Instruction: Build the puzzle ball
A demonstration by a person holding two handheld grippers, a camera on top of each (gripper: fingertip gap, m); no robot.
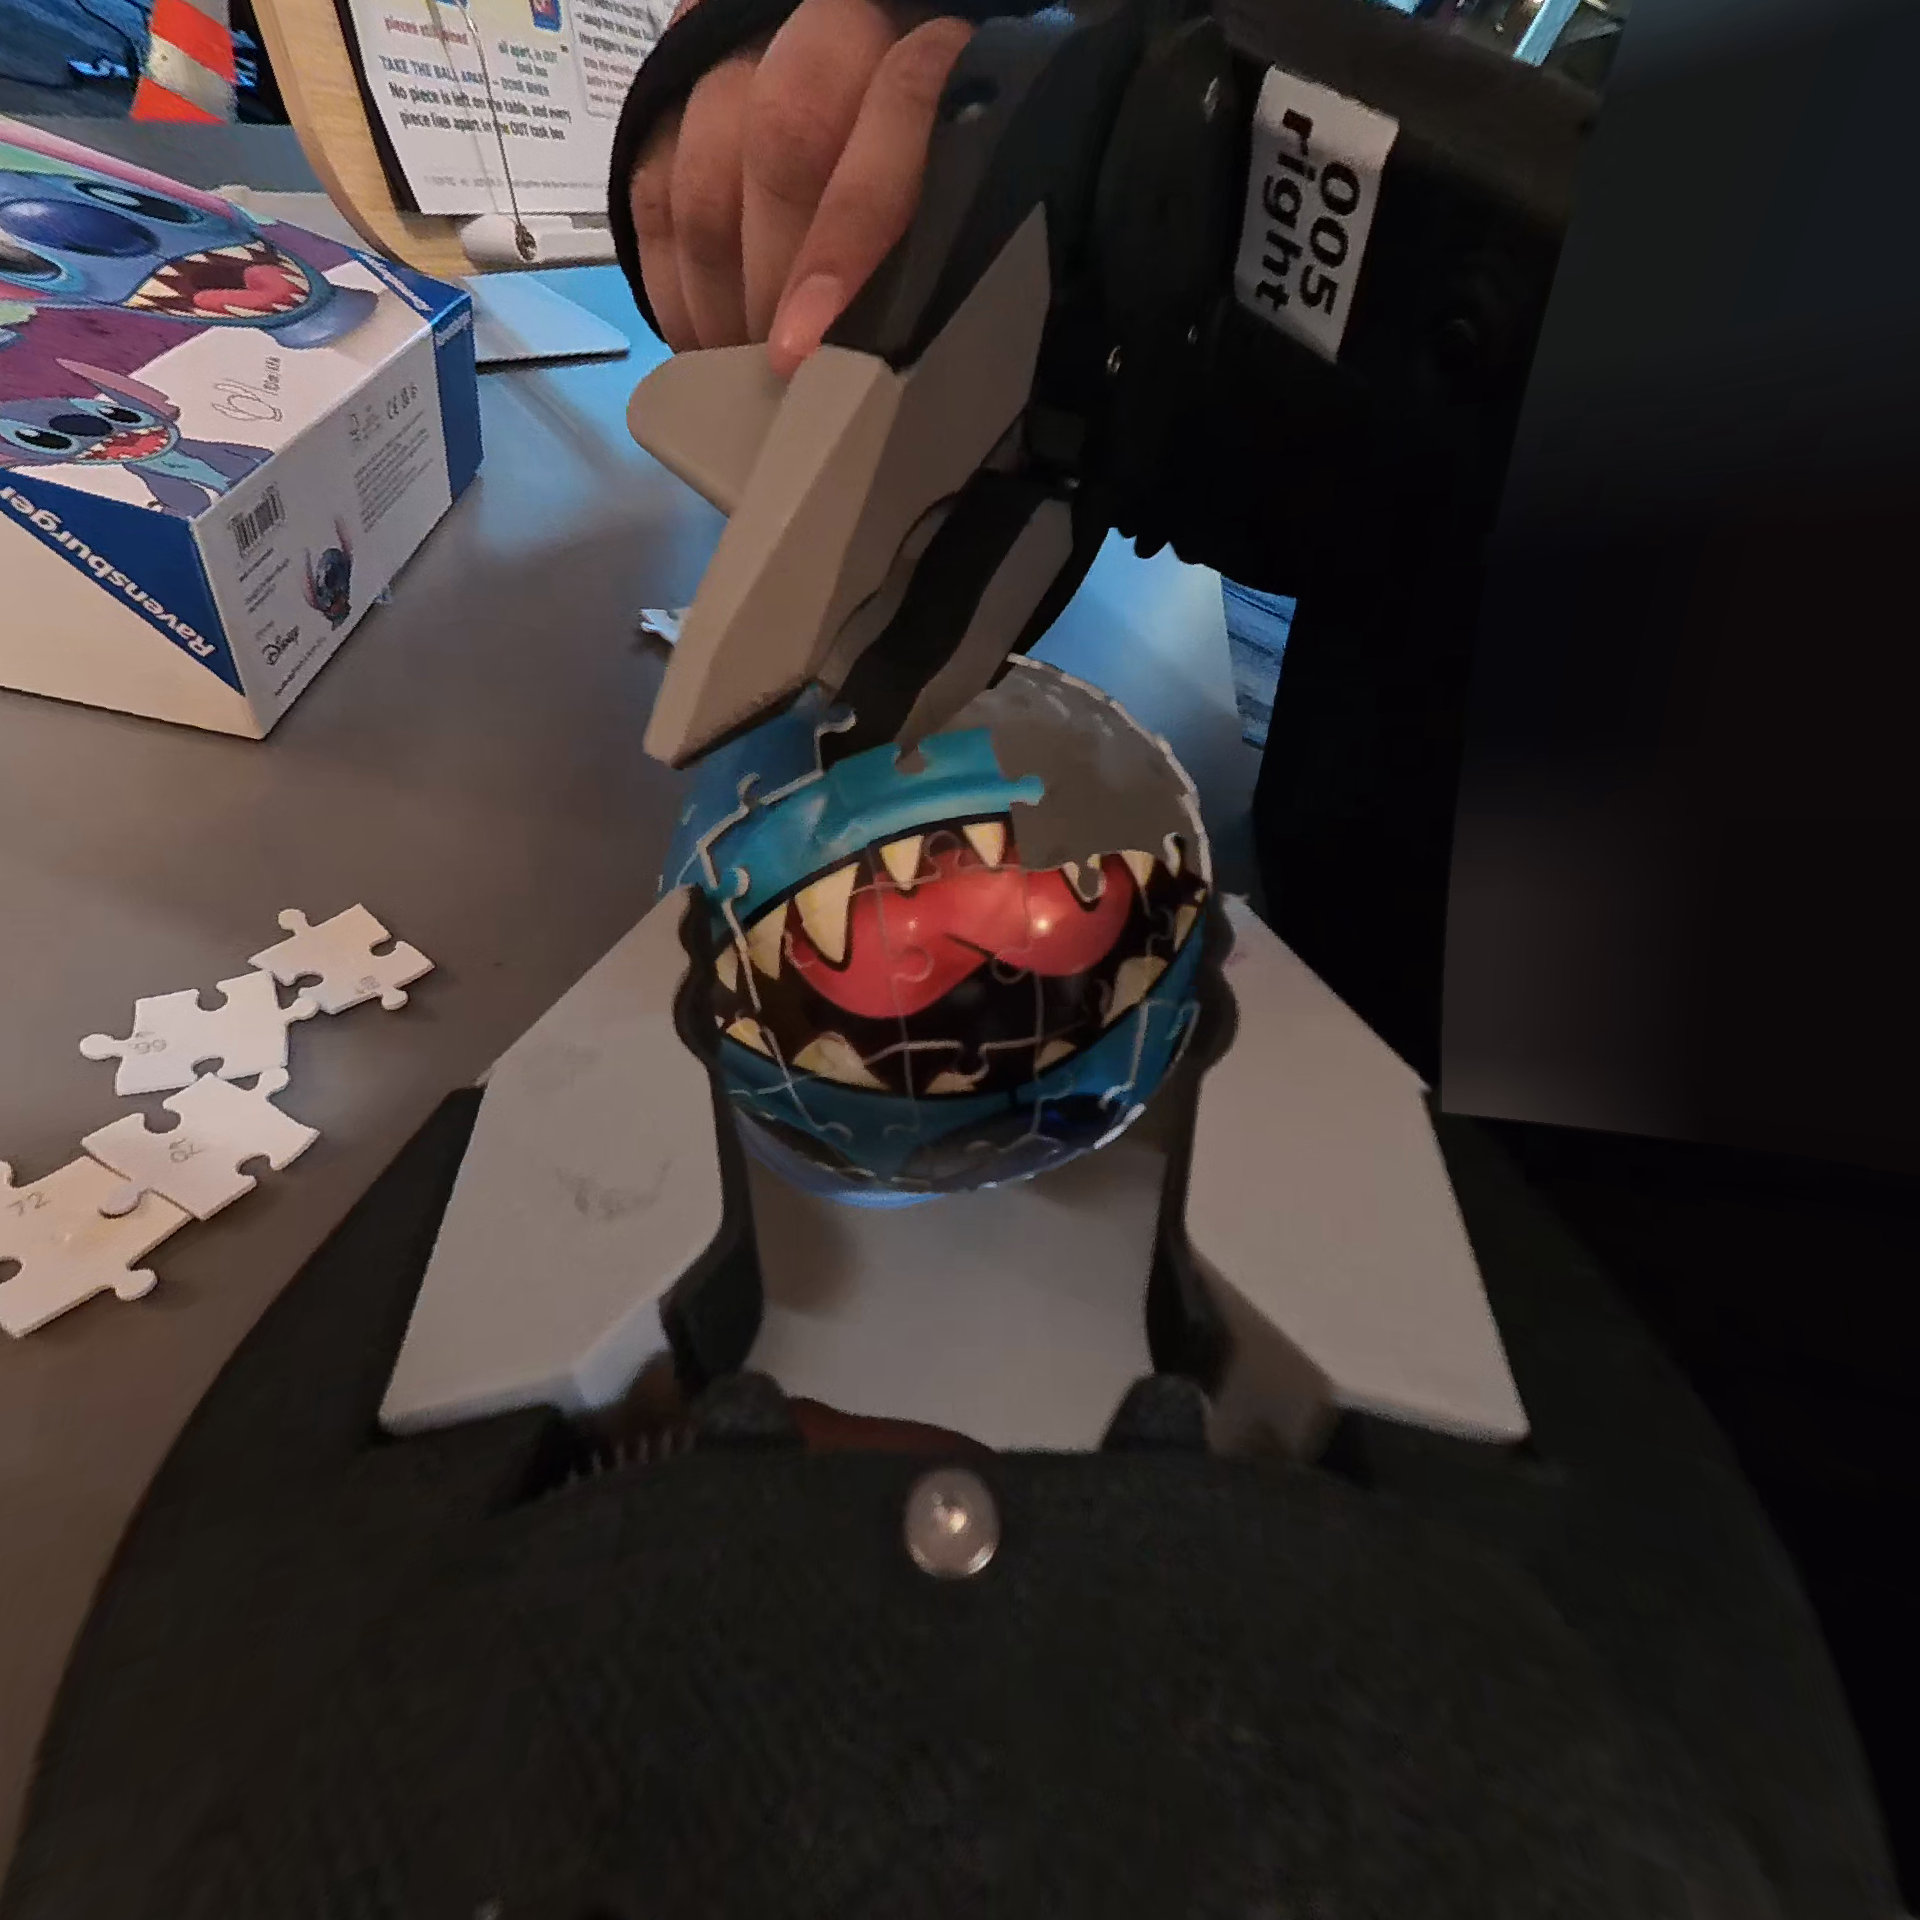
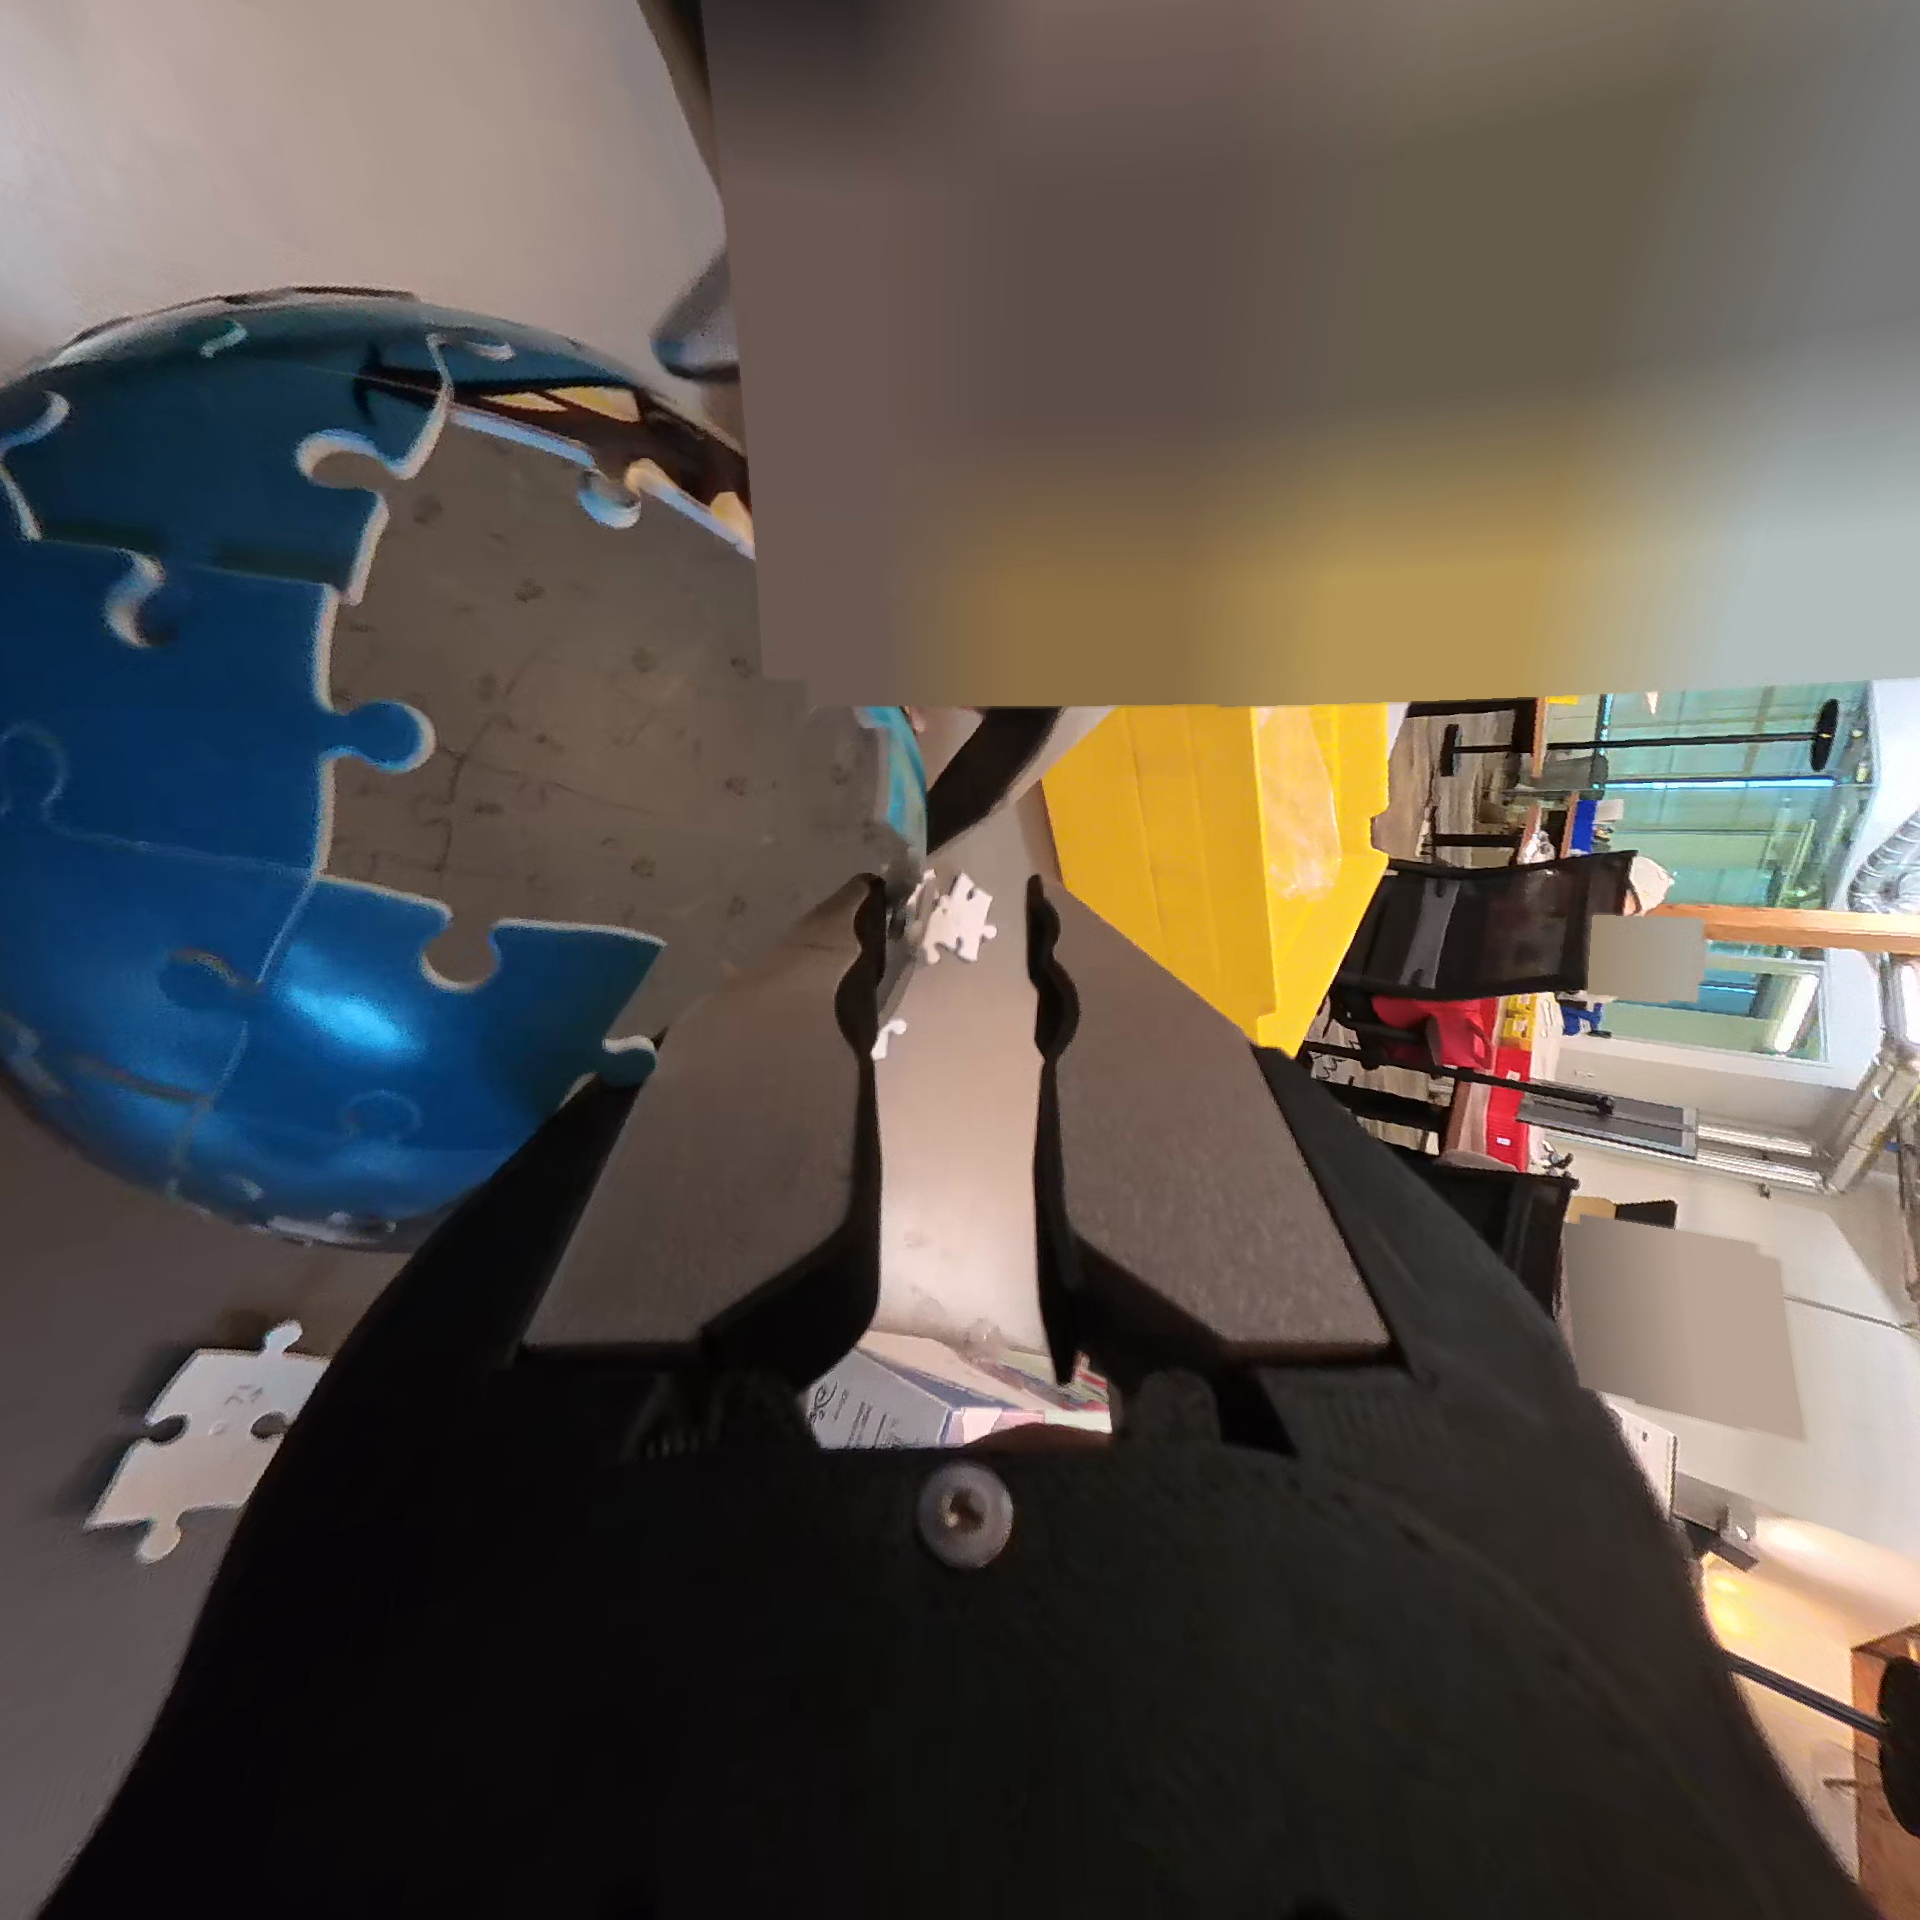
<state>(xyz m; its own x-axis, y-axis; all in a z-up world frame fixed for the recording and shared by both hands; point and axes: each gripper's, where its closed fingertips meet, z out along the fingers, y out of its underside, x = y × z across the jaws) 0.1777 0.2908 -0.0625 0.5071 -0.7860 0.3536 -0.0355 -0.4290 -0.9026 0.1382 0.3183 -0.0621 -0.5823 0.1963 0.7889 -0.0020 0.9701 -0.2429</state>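
Left gripper [image 1: 951, 997] clamps the part-built puzzle ball [image 1: 940, 966] above the grey table [image 1: 468, 748]; right gripper [image 2: 951, 935], jaws narrowly parted and empty, tips at the ball's open top

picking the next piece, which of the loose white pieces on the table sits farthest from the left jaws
The top piece of the chain, face-down white like the others, lies farthest up the table toward the puzzle box; the other three trail back toward the camera.
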